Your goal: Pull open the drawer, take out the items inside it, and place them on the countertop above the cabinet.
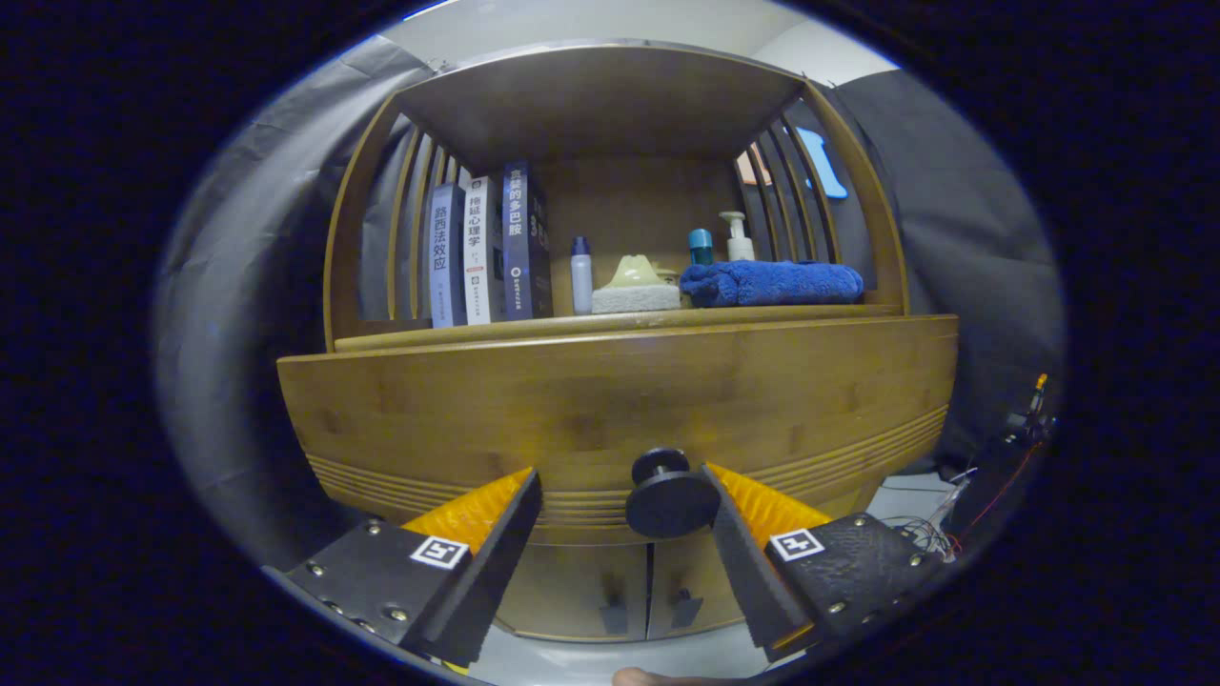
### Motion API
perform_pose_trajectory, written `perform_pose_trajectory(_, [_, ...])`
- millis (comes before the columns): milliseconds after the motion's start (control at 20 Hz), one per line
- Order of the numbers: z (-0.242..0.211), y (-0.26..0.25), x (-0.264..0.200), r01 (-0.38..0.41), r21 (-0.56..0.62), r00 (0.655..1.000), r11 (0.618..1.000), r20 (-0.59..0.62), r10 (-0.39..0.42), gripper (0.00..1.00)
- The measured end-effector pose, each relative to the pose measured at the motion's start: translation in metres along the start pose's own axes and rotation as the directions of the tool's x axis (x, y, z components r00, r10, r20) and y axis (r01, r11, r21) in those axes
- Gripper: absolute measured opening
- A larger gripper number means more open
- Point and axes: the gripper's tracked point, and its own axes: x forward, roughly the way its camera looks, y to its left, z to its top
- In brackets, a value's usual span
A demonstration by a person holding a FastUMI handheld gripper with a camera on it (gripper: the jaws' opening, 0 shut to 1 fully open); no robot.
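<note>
The big wooden cabinet (610, 400) stands in front of the black booth wall. Its drawer (620, 405) sits flush in the front, so it looks shut, and what is inside is hidden. This fits two times in the job: the drawer waits to be pulled out, or it is shut again after the things came out. The tabletop (534, 329) above the drawer holds some books (486, 252), a blue towel (772, 283), a sponge (636, 297) with a pale thing on it, and a few bottles (581, 274). These crowd the back, so there is not much free room. The round knob (670, 495) sticks out from the drawer front. The tongs (620, 505) are open, with the knob between the fingers, close to the right one. Neither finger squeezes it.
</note>
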Motion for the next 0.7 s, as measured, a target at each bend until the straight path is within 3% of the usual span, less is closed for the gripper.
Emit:
perform_pose_trajectory(200, [0.002,0.001,0.02,-0.01,0.015,0.997,1.0,0.077,0.009,0.99])
perform_pose_trajectory(700, [0.002,0.002,0.043,-0.013,-0.004,0.994,1.0,0.107,0.013,0.99])
